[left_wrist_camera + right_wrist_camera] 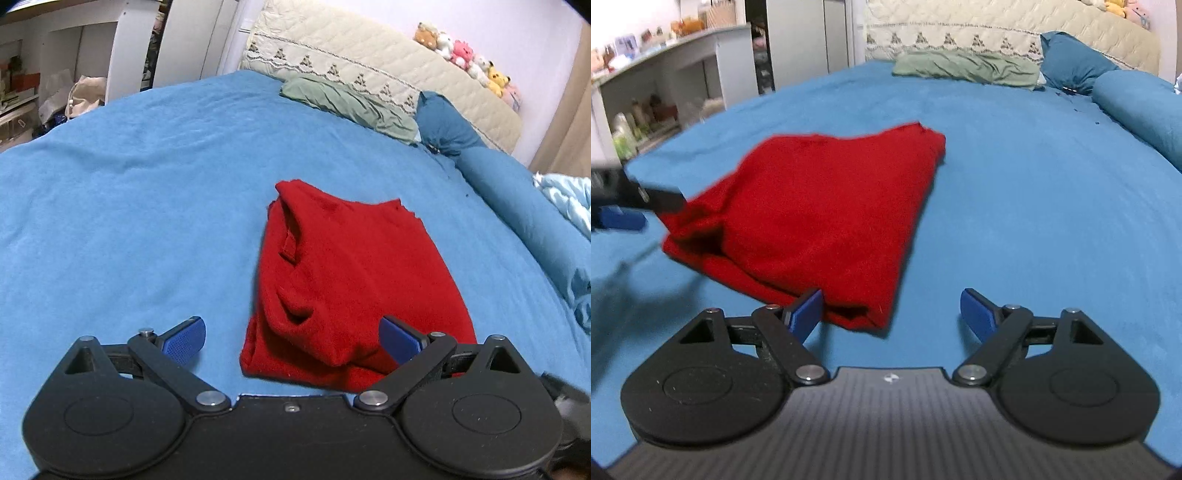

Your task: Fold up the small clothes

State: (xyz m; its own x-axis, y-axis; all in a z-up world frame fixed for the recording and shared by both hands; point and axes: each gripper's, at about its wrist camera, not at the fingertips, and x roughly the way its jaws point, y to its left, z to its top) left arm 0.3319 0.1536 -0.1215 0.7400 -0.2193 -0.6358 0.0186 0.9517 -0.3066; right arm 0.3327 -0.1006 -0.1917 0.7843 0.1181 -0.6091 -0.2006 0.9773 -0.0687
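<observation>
Black gripper bodies fill the bottom of both wrist views. On the left gripper (293,338), the two blue fingers stand spread wide and grip nothing. Its left finger (186,338) hangs over bare blue bedsheet (110,221). Its right finger overlaps the near edge of a folded red garment (340,266); whether it touches the cloth cannot be told. The right gripper (892,314) is also wide open and empty. Its left finger (807,312) sits at the garment's near corner, and its right finger is over bare sheet.

The red garment (820,206) lies folded into a thick bundle near the middle of the bed. Its long axis runs from the grippers away toward the headboard (369,48), narrowing at the far end.

Only the left view shows a raised fold ridge and a small pocket-like crease along the garment's left side, plus a row of plush toys (465,55) on the headboard. Only the right view, which is blurred, shows the left gripper (624,206) beside the garment's left edge. Both views show a green pillow (351,103) and a dark blue pillow (447,125) by the headboard.
</observation>
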